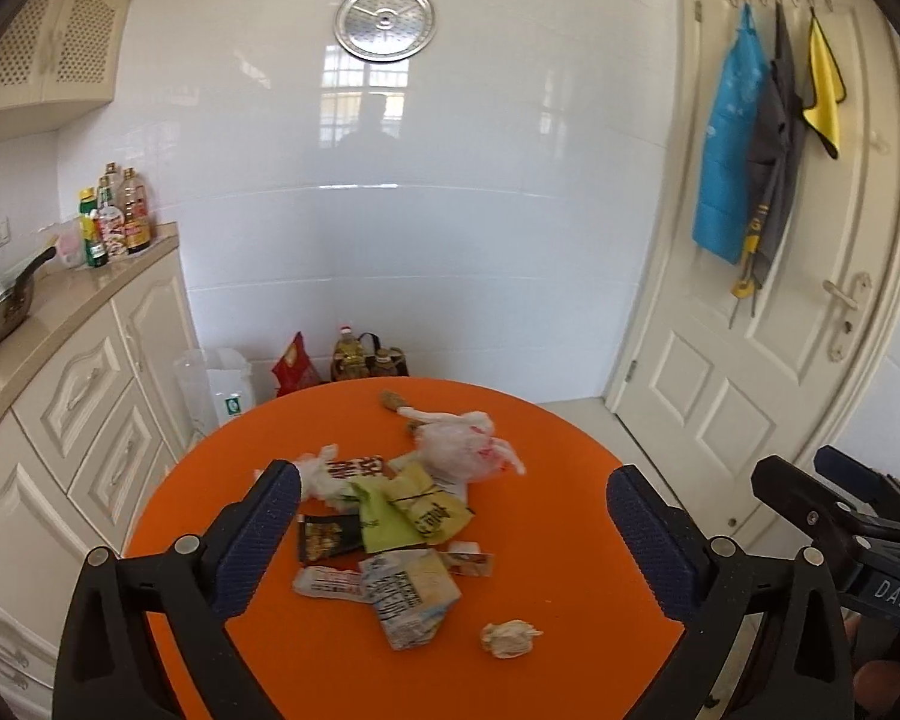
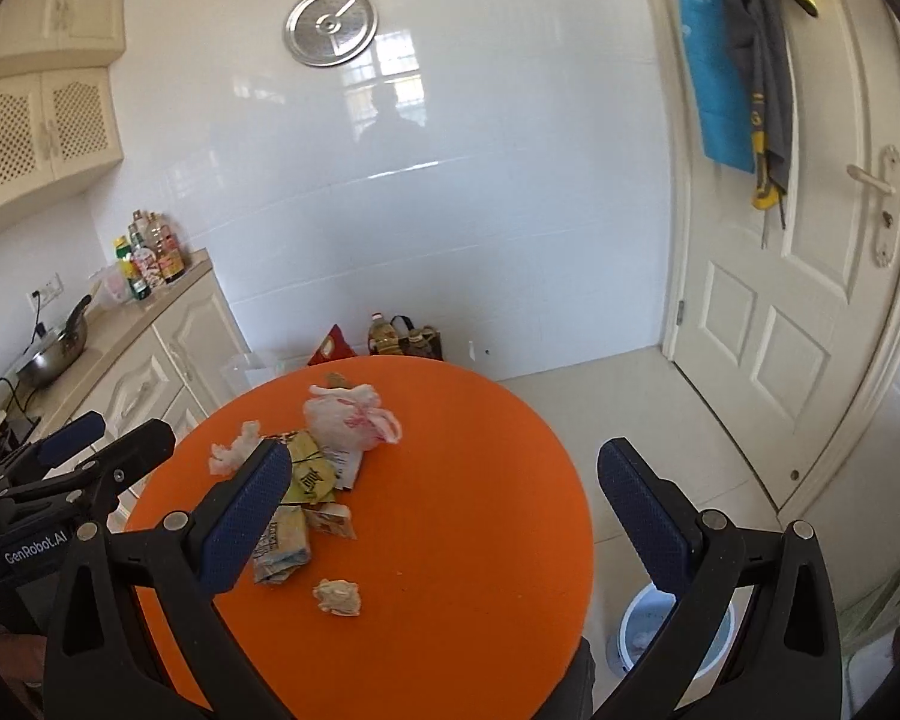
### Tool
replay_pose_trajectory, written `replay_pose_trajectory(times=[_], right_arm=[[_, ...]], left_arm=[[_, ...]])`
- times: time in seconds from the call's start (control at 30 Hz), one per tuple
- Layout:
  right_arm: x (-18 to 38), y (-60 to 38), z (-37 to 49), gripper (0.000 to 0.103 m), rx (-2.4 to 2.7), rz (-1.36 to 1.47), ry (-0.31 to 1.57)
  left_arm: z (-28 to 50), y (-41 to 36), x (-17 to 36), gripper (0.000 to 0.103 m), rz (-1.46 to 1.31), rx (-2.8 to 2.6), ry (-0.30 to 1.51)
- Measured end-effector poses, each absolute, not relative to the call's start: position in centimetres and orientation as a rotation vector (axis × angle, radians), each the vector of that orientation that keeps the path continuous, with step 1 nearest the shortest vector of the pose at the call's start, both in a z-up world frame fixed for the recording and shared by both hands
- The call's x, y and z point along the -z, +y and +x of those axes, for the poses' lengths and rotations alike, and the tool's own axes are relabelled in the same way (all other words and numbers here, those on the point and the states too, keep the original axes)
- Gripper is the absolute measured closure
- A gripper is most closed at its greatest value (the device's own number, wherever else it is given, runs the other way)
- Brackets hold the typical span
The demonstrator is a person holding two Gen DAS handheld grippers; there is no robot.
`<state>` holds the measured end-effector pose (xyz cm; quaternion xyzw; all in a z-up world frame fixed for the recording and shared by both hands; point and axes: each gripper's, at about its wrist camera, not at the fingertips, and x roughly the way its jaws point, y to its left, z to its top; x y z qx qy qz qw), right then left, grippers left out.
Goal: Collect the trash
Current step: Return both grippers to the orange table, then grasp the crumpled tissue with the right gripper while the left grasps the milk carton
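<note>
1. Left gripper (image 1: 453, 513) hangs above the near edge of the orange table (image 1: 570, 468), jaws spread wide and empty, touching nothing; the trash pile (image 1: 390, 516) lies straight ahead and below, framed between its two fingers.
2. Right gripper (image 2: 444, 492) is likewise wide apart and holds nothing; it sits toward the table's right side, so the pile (image 2: 306, 480) falls ahead and to its left, partly behind its left finger.
3. A paper ball (image 1: 510, 638) sits alone at the near edge of the litter, apart from the rest and roughly between the two tools; seen from the right wrist (image 2: 337, 596) it lies just left of centre; by my reading it is the easiest first pick for either hand, with the left gripper centred better on the main heap.
4. A crushed carton (image 1: 408, 594) lies just behind the ball, its long axis running roughly near-to-far and slightly slanted; wrappers in green, yellow and black overlap beyond it.
5. A knotted plastic bag (image 1: 462, 444) is farthest out, beyond the wrappers.
6. A pale blue bin (image 2: 678, 630) stands on the floor to the table's right, below the right gripper; it is the likely drop point, which favours the right hand for carrying.
7. No trash looks collected yet; the coming move probably calls for a descent and a narrowing of the jaws over a single piece.
</note>
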<state>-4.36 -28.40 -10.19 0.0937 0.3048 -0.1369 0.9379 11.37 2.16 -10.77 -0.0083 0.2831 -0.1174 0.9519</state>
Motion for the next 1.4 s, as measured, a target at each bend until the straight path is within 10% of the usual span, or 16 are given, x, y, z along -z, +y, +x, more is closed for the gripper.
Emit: replay_pose_trajectory(times=[0.43, 1.4], right_arm=[[10.2, -20.1, -2.0, 0.000, 0.120, 0.078, 0.612], [27.6, -21.2, 1.6, 0.016, 0.093, 0.106, 1.035]], left_arm=[[2.3, 6.7, 11.7, 0.001, -0.062, 0.060, 0.548], [18.0, 2.4, 19.6, 0.001, -0.072, 0.046, 0.869]])
